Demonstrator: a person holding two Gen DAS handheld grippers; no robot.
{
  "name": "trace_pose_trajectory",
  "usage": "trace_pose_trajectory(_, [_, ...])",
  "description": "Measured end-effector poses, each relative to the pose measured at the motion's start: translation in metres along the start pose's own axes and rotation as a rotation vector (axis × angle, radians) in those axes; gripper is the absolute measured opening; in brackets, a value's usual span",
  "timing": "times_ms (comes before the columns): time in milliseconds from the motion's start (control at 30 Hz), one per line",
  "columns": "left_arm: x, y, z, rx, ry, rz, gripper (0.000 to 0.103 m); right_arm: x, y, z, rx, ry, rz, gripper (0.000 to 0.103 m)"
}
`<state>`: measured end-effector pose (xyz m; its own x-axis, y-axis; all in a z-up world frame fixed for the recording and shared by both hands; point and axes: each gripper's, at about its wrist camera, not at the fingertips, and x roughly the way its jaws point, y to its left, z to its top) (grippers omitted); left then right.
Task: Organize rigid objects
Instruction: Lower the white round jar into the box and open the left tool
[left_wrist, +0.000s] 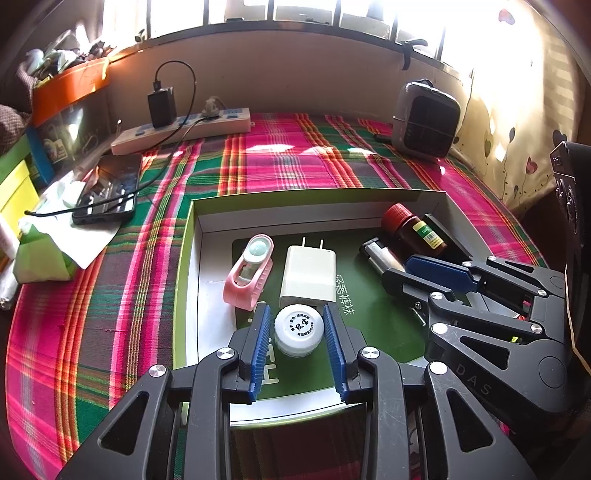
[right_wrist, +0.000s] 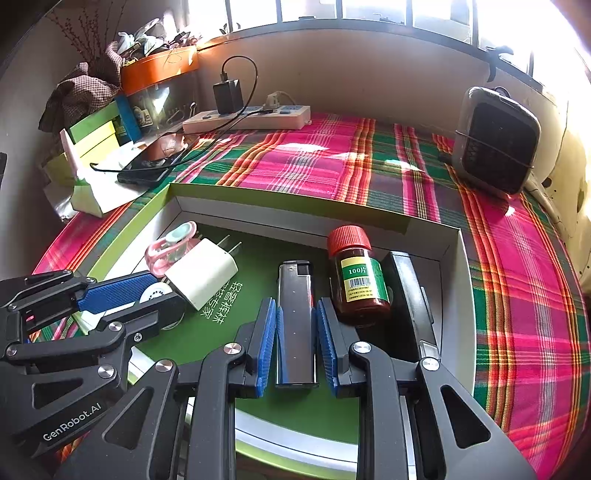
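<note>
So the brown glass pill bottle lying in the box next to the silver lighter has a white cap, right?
Not quite: the cap on the brown glass pill bottle is red, as the right wrist view shows. It does lie in the box beside the silver lighter.

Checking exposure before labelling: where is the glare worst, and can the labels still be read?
Left wrist view: window blown out, sun patches on the plaid cloth, white cap print sharp. Right wrist view: top right washed out, brown bottle label legible, fisheye bends the box rim.

left gripper (left_wrist: 298, 332) straddling white bottle (left_wrist: 299, 329), inside box (left_wrist: 321, 210)
</note>
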<state>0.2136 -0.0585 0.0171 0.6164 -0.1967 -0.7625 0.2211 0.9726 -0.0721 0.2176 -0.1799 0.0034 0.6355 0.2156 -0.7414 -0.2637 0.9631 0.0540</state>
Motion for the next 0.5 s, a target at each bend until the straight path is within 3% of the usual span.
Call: trace_pose_trajectory(500, [-0.014, 0.001, -0.002, -0.012, -0.022, -0.004, 0.032, -0.008, 0.002, -0.003, 0.015, -0.015, 0.010, 0.031])
